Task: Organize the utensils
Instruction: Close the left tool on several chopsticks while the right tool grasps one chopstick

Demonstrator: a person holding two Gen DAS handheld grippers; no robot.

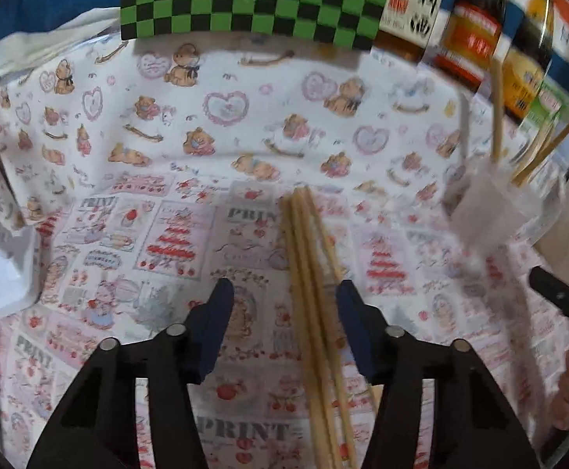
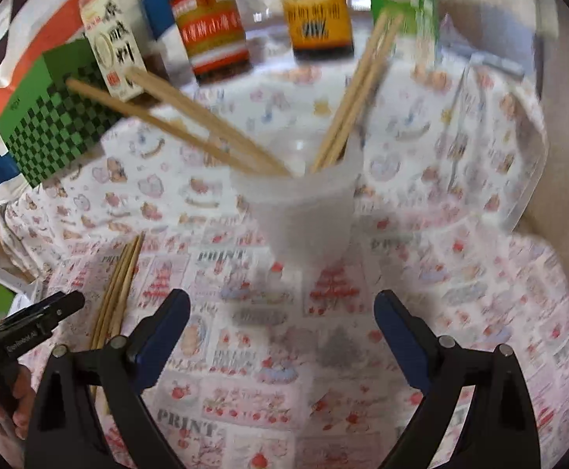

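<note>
A: Wooden chopsticks (image 1: 315, 293) lie bundled on the printed tablecloth (image 1: 135, 203), left of the translucent cup (image 2: 304, 211).

B: Left gripper (image 1: 284, 305)?

A: Its jaws straddle the bundle; the sticks lie close by the right-hand finger, pads not visibly pressing them.

B: Right gripper (image 2: 282, 312)?

A: Jaws spread wide, nothing between them, just short of the cup.

B: Cup contents?

A: More chopsticks (image 2: 347, 109) stand in the cup, leaning outward. Sauce bottles (image 2: 210, 23) stand behind the cup.
</note>
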